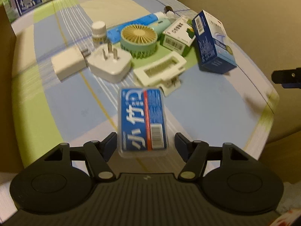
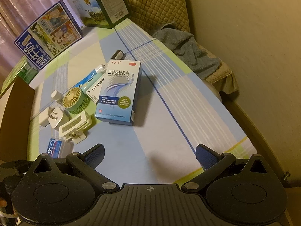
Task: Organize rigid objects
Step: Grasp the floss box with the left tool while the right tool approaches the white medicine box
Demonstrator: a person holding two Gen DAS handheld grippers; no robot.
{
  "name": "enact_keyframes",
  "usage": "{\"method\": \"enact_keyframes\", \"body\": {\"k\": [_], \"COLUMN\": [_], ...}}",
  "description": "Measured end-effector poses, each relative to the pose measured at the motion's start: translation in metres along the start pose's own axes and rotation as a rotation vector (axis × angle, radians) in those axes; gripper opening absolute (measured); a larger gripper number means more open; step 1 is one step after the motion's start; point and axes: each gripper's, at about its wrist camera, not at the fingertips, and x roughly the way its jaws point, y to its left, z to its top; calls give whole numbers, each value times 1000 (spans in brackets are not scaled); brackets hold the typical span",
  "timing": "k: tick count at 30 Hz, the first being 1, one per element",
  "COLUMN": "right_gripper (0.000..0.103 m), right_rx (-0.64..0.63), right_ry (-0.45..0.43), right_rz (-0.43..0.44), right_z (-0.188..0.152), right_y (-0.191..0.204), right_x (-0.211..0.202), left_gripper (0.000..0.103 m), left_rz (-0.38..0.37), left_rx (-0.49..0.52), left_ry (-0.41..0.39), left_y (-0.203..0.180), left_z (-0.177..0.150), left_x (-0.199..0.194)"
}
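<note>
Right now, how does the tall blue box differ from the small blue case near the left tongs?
The blue box stands upright on the table; the blue case lies flat. The box is cardboard and clearly larger; the case looks like clear plastic with a blue label. The box stands apart from both tongs; the case lies between the fingers of the left tongs, with a gap on one side. Both are blue with a barcode.

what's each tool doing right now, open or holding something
left tool: open, blue clear-cased box between its fingers, not gripped yet.
right tool: open, holding nothing.
</note>
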Motion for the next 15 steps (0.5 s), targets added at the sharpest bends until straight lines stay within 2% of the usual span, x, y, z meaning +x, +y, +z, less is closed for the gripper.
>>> {"method": "enact_keyframes", "body": {"k": [6, 9, 10, 15], "right_gripper": [101, 101, 101, 101], "right_rx": [2, 3, 4, -17], "right_ry": [3, 0, -1, -18], "right_rz": [0, 4, 5, 28], "right_z": [0, 0, 0, 5], "right_y": [-2, -2, -2, 6], "right_x": [1, 2, 3, 8], "left_gripper": [62, 58, 53, 53], "left_rz": [52, 62, 59, 105], "left_rx": [25, 28, 24, -28], "left_ry": [3, 9, 10, -27], "left_y": [0, -2, -2, 5], "left_z": [16, 18, 17, 8], "left_x": [10, 13, 14, 2]}}
